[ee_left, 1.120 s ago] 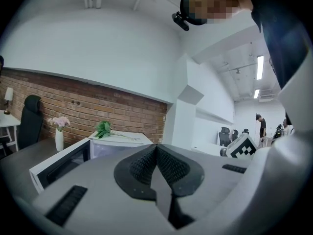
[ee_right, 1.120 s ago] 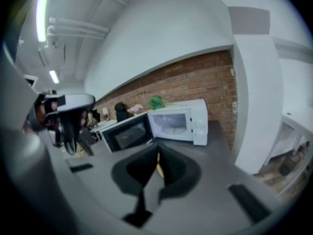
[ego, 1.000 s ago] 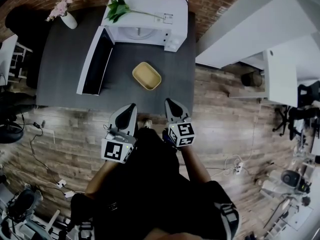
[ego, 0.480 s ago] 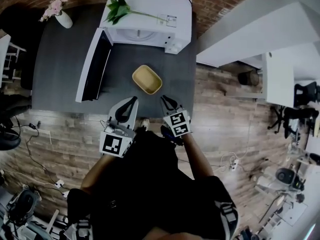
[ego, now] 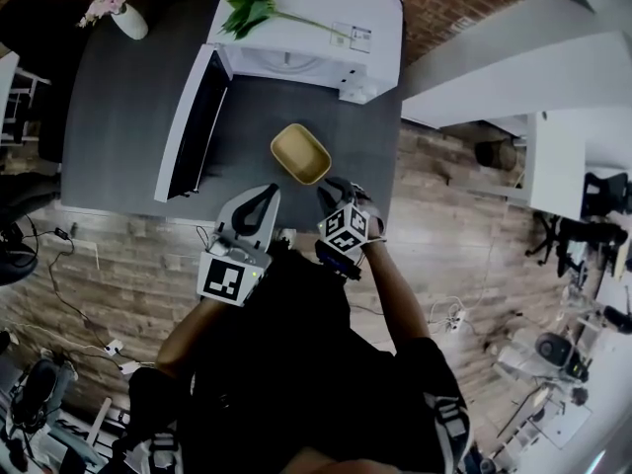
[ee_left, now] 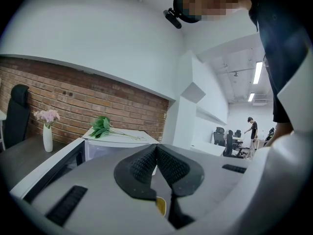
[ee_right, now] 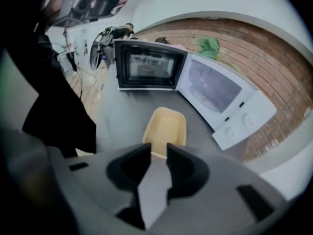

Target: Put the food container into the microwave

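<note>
Jaws first: your right gripper (ee_right: 159, 148) has its pads a narrow gap apart with nothing between them. Your left gripper (ee_left: 156, 150) has its pads pressed together, also empty.

In the right gripper view the yellow food container (ee_right: 166, 126) lies just past the tips. It sits at the frame's centre, its near short end towards you and its long axis running away along the jaws. In the head view it sits on the grey table (ego: 128, 117) just above and left of the right gripper, so your right is the nearer one.

The gap looks too narrow for the rim, so I judge you must widen it before closing.

The microwave (ego: 316, 28) stands beyond, at upper centre, with its door (ego: 193, 121) swung open to the left.
</note>
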`<action>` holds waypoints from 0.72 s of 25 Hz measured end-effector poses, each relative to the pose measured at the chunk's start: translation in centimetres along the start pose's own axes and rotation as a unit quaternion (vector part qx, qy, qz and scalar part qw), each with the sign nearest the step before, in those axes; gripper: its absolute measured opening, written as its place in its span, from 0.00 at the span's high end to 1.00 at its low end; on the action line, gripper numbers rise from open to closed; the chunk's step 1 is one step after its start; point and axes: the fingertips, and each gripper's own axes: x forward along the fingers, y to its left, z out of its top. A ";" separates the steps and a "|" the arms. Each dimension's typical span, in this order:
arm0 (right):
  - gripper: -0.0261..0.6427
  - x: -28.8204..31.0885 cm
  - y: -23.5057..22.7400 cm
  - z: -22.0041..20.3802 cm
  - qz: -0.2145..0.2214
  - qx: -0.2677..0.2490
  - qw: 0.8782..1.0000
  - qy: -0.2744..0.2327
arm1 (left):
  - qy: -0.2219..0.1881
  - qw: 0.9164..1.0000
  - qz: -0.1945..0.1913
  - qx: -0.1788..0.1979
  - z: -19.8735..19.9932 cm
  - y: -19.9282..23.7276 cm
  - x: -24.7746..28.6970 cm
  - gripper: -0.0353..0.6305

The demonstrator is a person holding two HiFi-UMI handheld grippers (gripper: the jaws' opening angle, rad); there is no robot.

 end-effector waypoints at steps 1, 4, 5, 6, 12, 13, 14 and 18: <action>0.79 0.6 0.0 -0.3 -0.001 -0.029 1.000 0.012 | 0.001 1.000 0.001 -0.001 0.0 0.2 0.0 0.89; 0.79 2.4 0.3 -1.0 -0.002 -0.123 0.992 0.042 | 0.004 1.000 0.003 -0.003 -0.2 0.9 0.1 0.89; 0.79 3.0 0.5 -1.2 0.004 -0.144 0.988 0.050 | 0.005 1.000 0.004 -0.004 -0.2 1.0 0.2 0.89; 0.79 3.5 0.7 -1.4 0.013 -0.160 0.985 0.057 | 0.005 1.000 0.004 -0.005 -0.2 1.1 0.2 0.89; 0.79 5.6 1.2 -2.8 0.057 -0.231 0.968 0.085 | 0.010 1.000 0.008 -0.009 -0.4 1.7 0.1 0.89; 0.79 6.0 1.2 -3.0 0.062 -0.240 0.965 0.089 | 0.010 1.000 0.009 -0.010 -0.4 1.8 0.1 0.89; 0.79 6.3 1.3 -3.2 0.069 -0.250 0.961 0.094 | 0.010 1.000 0.010 -0.012 -0.5 2.0 0.2 0.89; 0.79 7.4 1.4 -3.9 0.081 -0.275 0.952 0.109 | 0.013 1.000 0.013 -0.017 -0.7 2.4 0.3 0.89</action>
